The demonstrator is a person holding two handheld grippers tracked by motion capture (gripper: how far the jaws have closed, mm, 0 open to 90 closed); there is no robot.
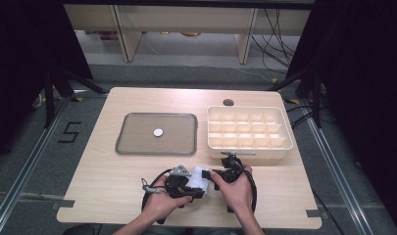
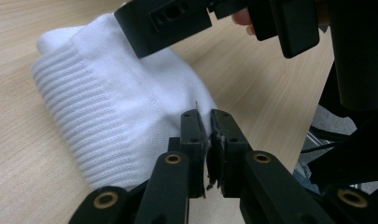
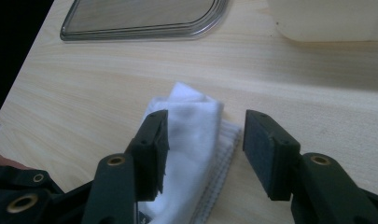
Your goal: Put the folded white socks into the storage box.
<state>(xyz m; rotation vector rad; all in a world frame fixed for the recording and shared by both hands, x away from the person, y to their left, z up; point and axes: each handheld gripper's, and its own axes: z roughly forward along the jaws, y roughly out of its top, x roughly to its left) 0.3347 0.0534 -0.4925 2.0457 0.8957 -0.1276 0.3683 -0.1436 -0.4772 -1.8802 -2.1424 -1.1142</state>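
Two tongs at one white sock (image 1: 200, 177); left tongs (image 2: 209, 140) pinching its edge, right tongs (image 3: 205, 149) gaping astride it

The sock (image 2: 112, 121) is white, knitted, with a ribbed cuff, and folded over into a thick bundle. It lies on the wooden table (image 1: 137, 186), near the front edge, between the two hands. In the left gripper view the cuff's ribs run across its near side and one corner of the fabric is pinched. In the right gripper view its smooth end (image 3: 191, 116) points toward the tray.
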